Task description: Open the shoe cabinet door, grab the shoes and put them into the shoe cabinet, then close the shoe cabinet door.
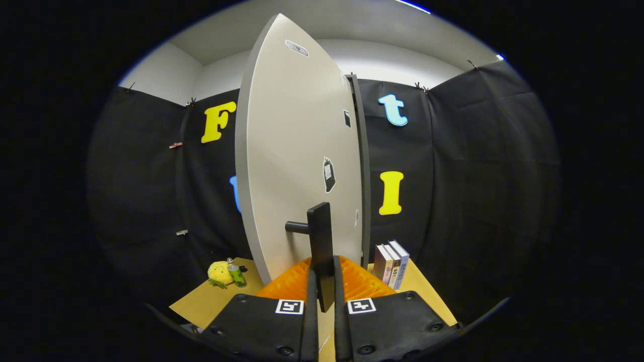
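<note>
The shoe cabinet's pale grey door (297, 166) stands swung partly open, seen nearly edge on, with the dark cabinet body (363, 166) just behind its right side. A black bar handle (320, 236) sticks out from the door on a short post. My gripper (324, 281) is shut on this handle, and both fingers (352, 279) press its lower end from left and right. The shoes are hidden from me.
A tan table (211, 301) lies below. On it, left of the door, sit a yellow plush toy (220, 273) and a small green bottle (235, 274). Right of the cabinet stand three upright books (391, 264).
</note>
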